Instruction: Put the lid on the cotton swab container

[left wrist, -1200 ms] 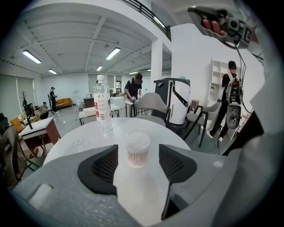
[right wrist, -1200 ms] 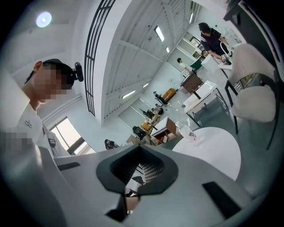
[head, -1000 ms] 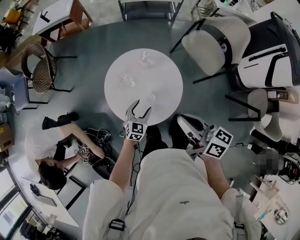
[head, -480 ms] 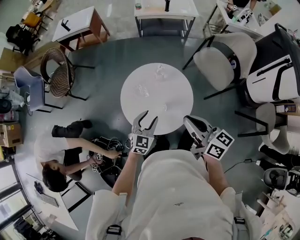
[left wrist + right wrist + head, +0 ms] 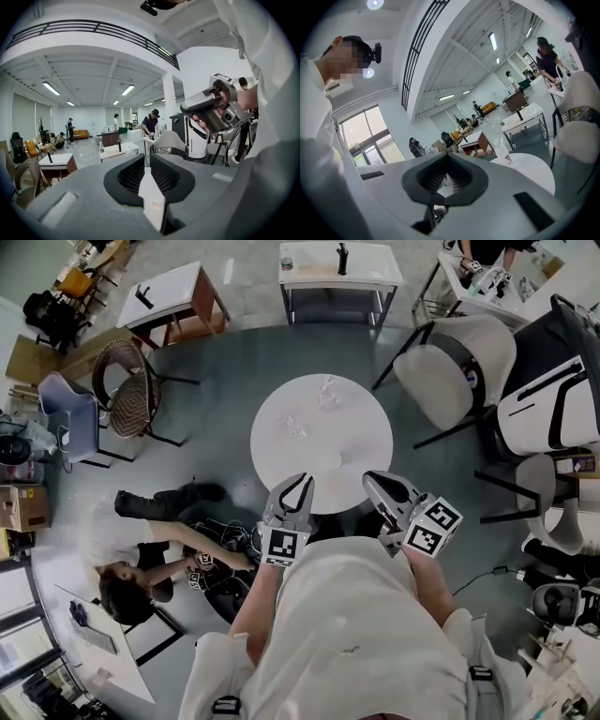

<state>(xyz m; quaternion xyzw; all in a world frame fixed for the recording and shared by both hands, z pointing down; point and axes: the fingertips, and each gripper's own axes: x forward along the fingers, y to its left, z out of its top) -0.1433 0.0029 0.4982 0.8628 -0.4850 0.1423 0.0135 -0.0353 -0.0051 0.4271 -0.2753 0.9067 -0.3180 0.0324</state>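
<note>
Small clear items lie on the round white table (image 5: 361,432): one at the far edge (image 5: 326,385), one left of centre (image 5: 291,427), one near the front (image 5: 330,462). Which is the swab container and which the lid I cannot tell. Both grippers are held up off the table at its near edge. My left gripper (image 5: 296,482) has just been closing; its jaws stand almost together with nothing between them (image 5: 144,157). My right gripper (image 5: 373,477) is shut and empty (image 5: 447,157). In the right gripper view a clear labelled container (image 5: 506,157) stands on the table (image 5: 532,171).
A person (image 5: 141,559) crouches on the floor to the left, beside cables. White armchairs (image 5: 459,352) stand at the right, a wicker chair (image 5: 127,390) at the left. White tables (image 5: 339,268) are at the back.
My left gripper has risen toward the camera and its jaws have gone from wide open to nearly together. The right gripper has stayed about where it was.
</note>
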